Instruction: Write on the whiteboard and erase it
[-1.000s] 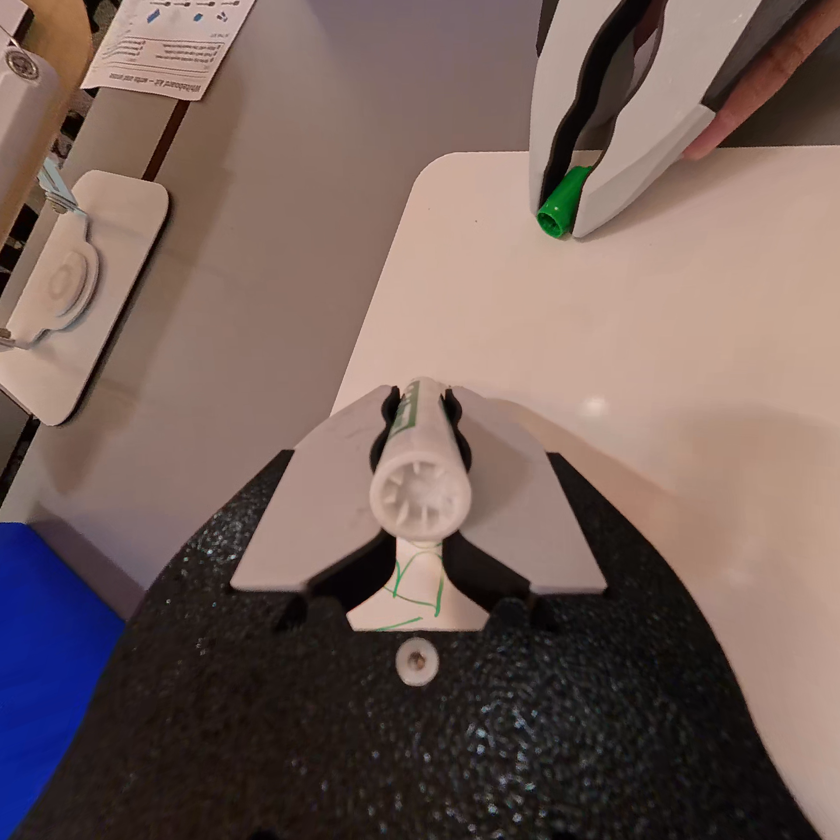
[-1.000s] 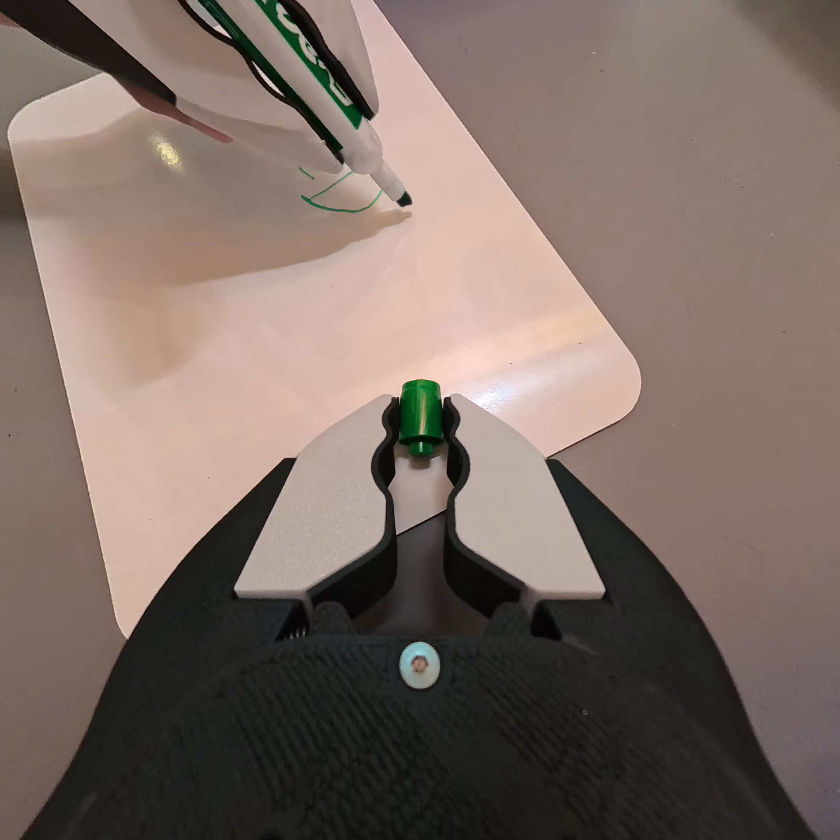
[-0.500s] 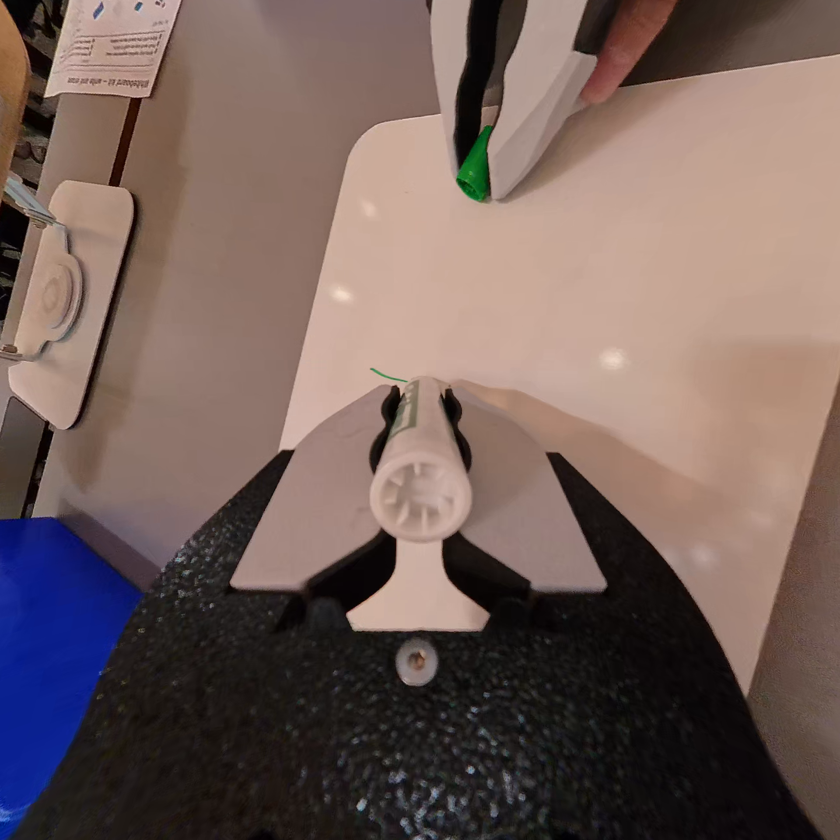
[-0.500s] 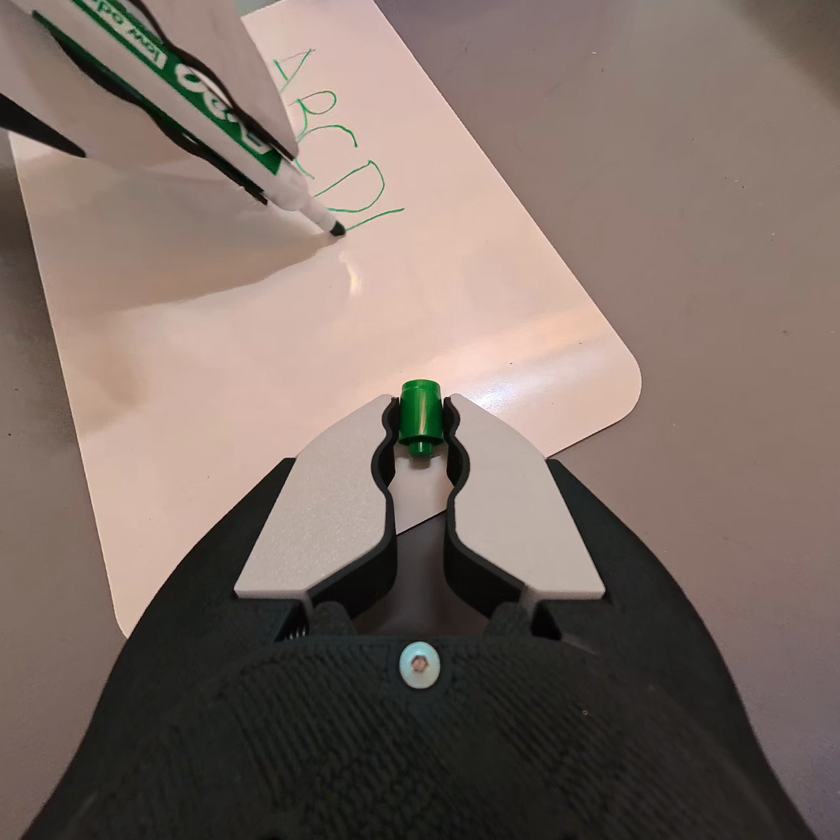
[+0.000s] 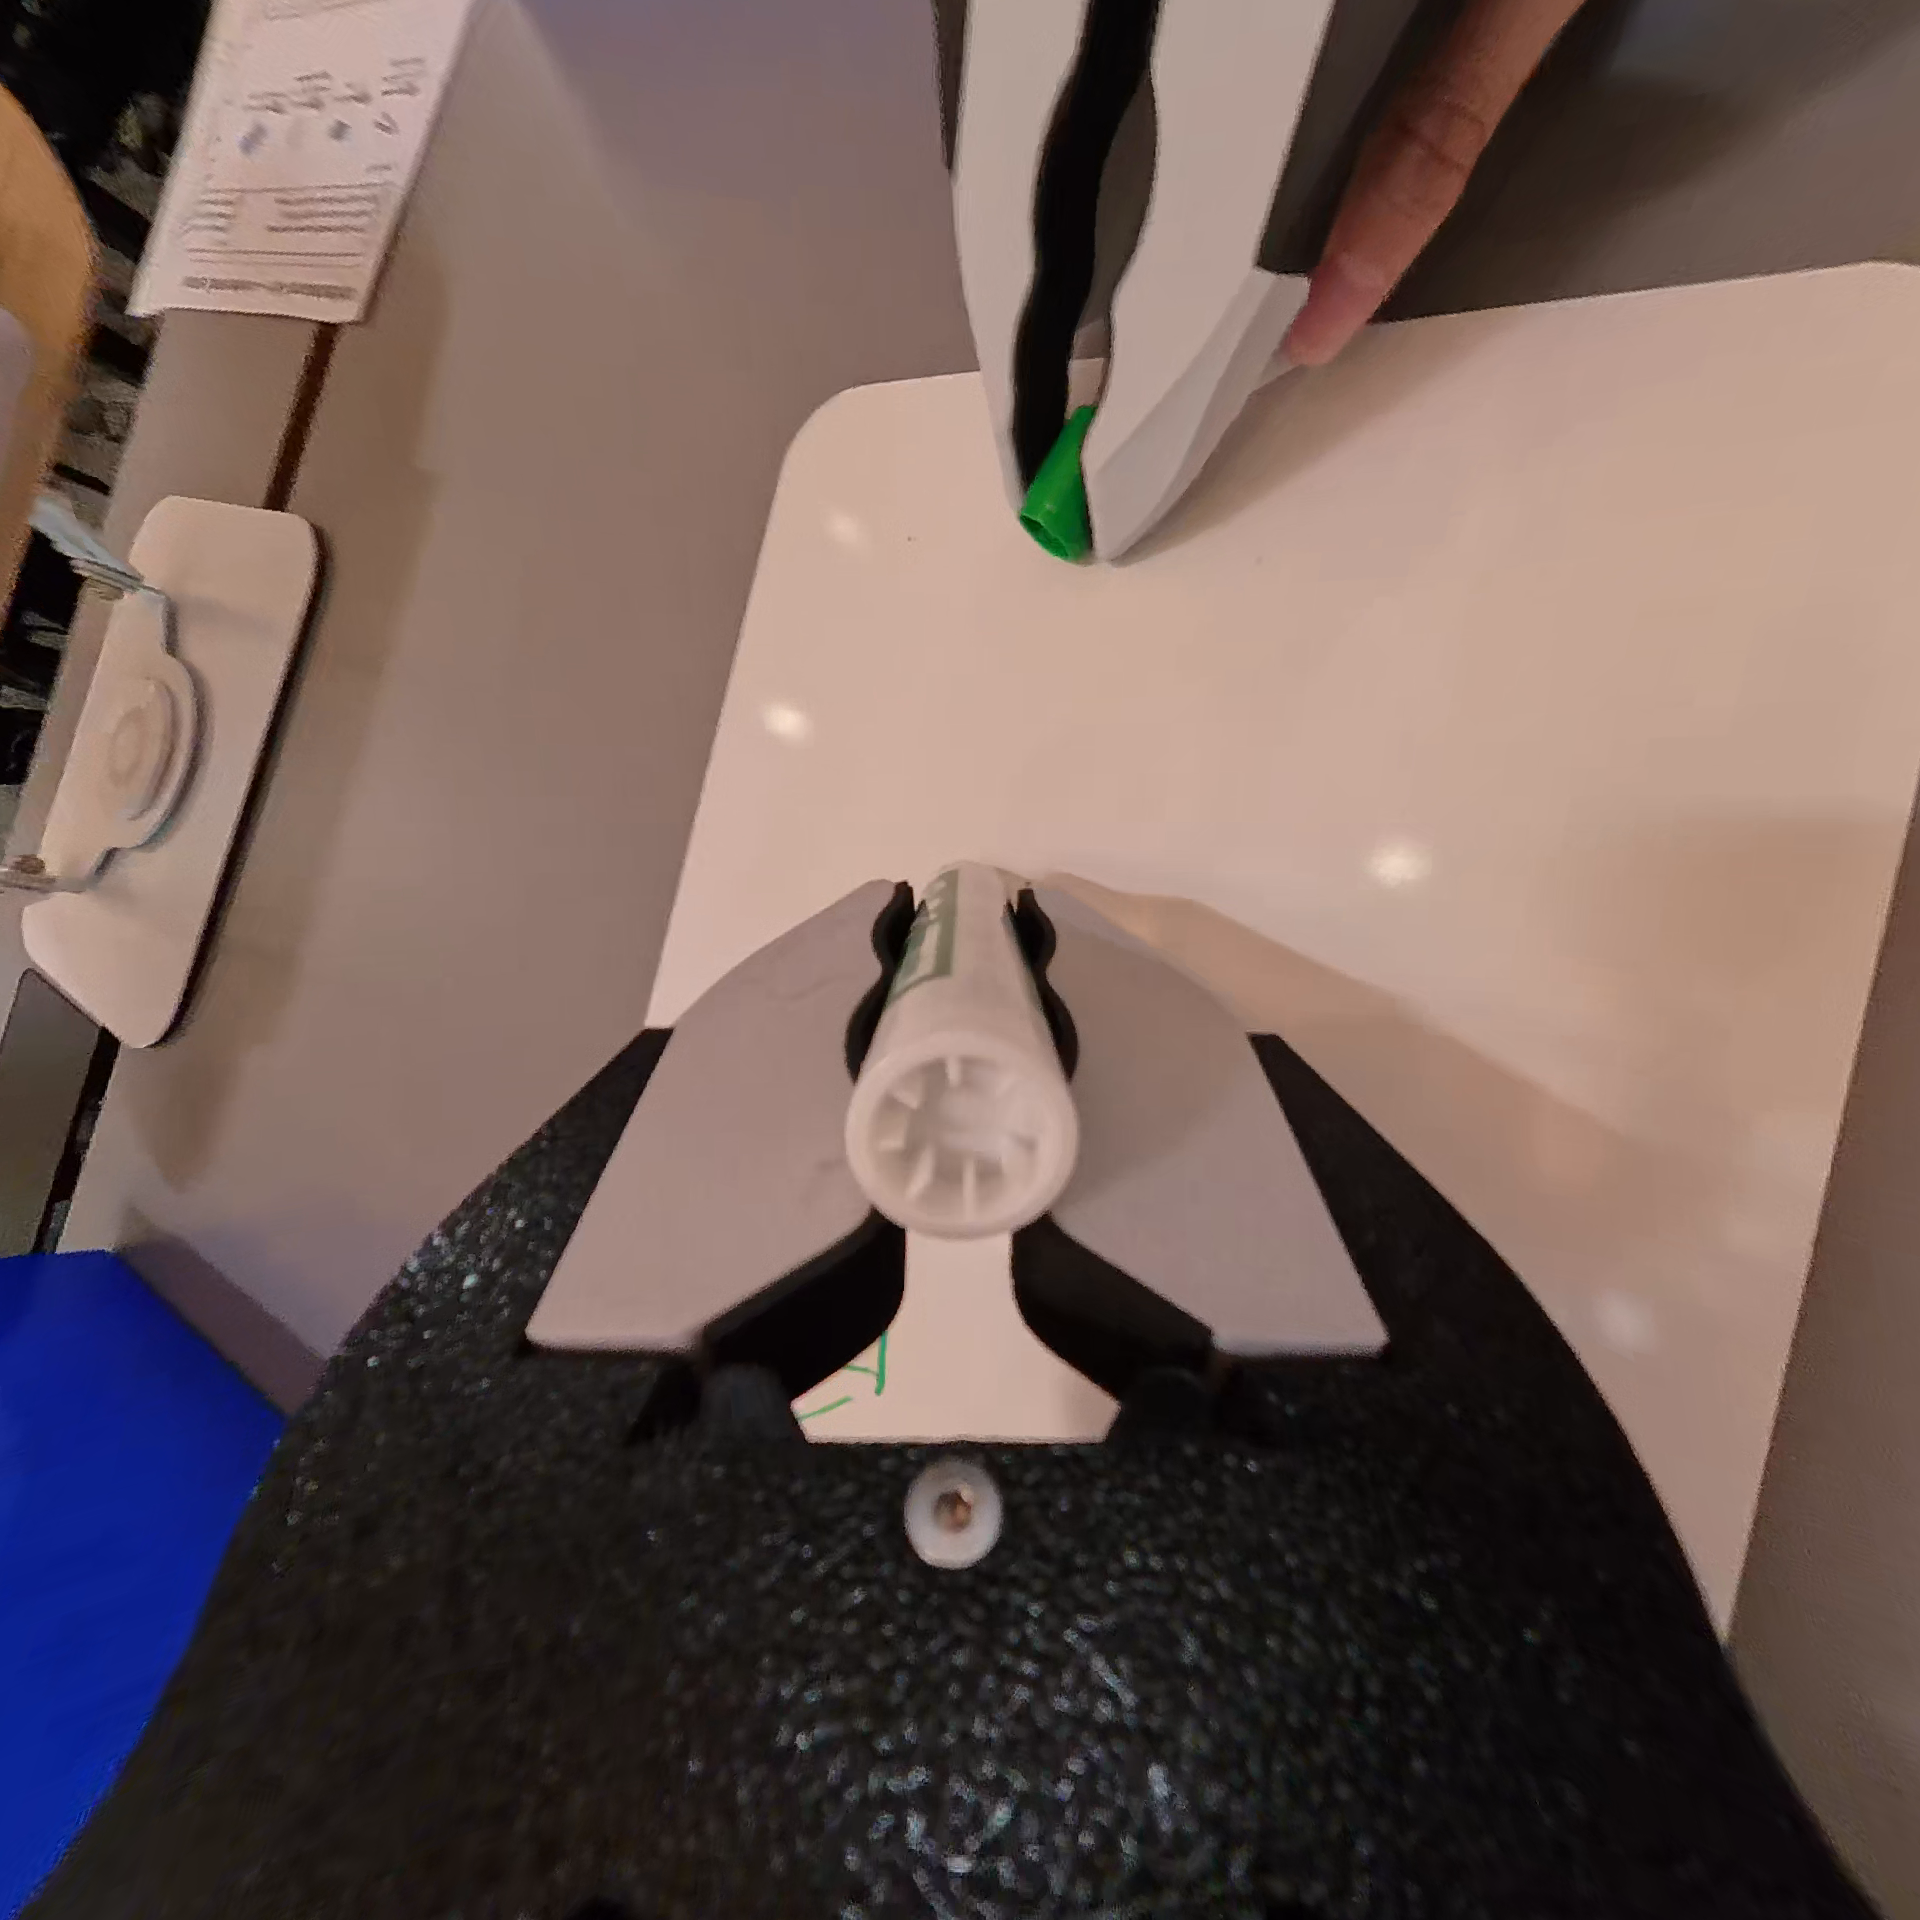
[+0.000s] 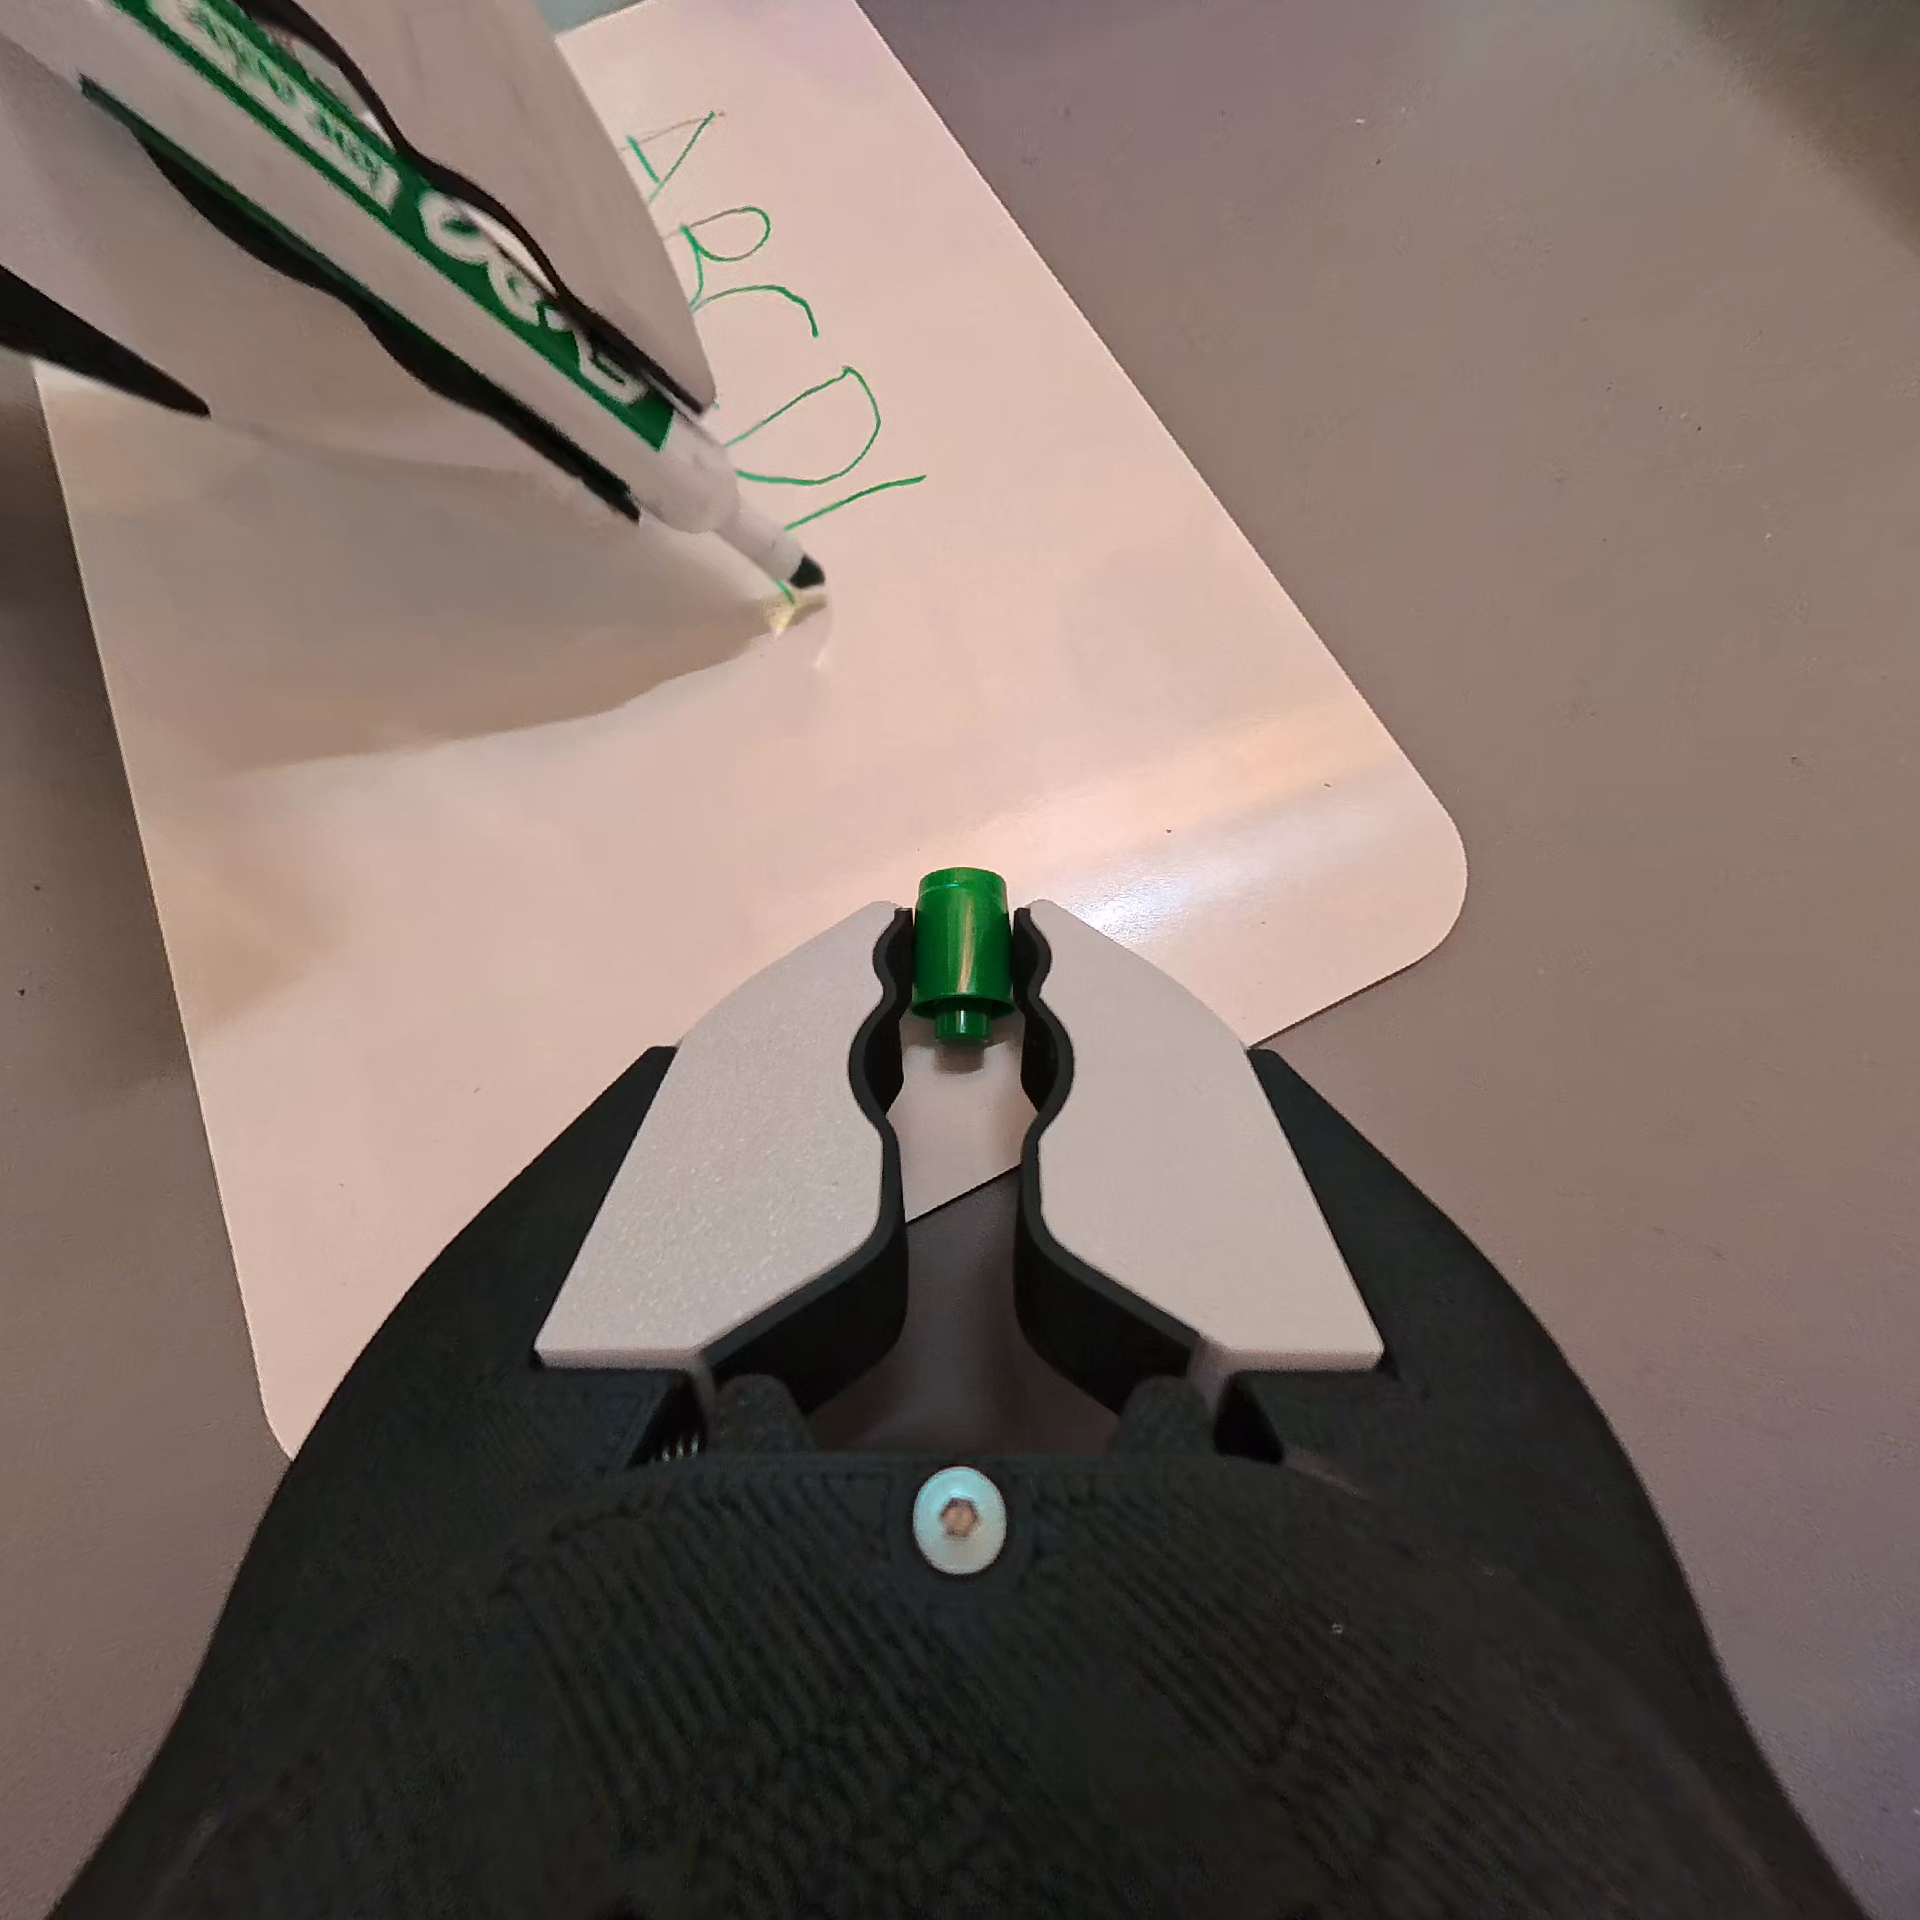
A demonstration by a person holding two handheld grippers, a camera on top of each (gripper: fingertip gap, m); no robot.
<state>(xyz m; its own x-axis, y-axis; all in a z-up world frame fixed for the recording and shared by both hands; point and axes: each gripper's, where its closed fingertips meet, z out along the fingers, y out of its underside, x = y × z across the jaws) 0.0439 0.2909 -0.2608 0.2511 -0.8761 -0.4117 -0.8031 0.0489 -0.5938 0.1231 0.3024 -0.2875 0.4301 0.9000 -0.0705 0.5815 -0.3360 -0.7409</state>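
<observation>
A white whiteboard (image 6: 1039, 644) lies flat on the grey table, also in the left wrist view (image 5: 1351, 675). Green marks (image 6: 790, 312) run down its right side. My left gripper (image 5: 961, 894) is shut on a white and green marker (image 5: 961, 1081); in the right wrist view the marker (image 6: 499, 270) is tilted with its tip (image 6: 800, 569) on the board just below the green marks. My right gripper (image 6: 961, 914) is shut on the green marker cap (image 6: 961, 961) and rests at the board's near corner; it also shows in the left wrist view (image 5: 1081, 499).
A white eraser with a metal clip lies on a small white board (image 5: 156, 769) at the left of the table. A printed sheet (image 5: 291, 166) lies at the far left. A blue thing (image 5: 94, 1558) sits at the lower left. A finger (image 5: 1382, 197) steadies the right gripper.
My left gripper has moved the marker down the board toward the right gripper, adding green strokes; the tip now makes a short new mark below them. The right gripper has not moved.
</observation>
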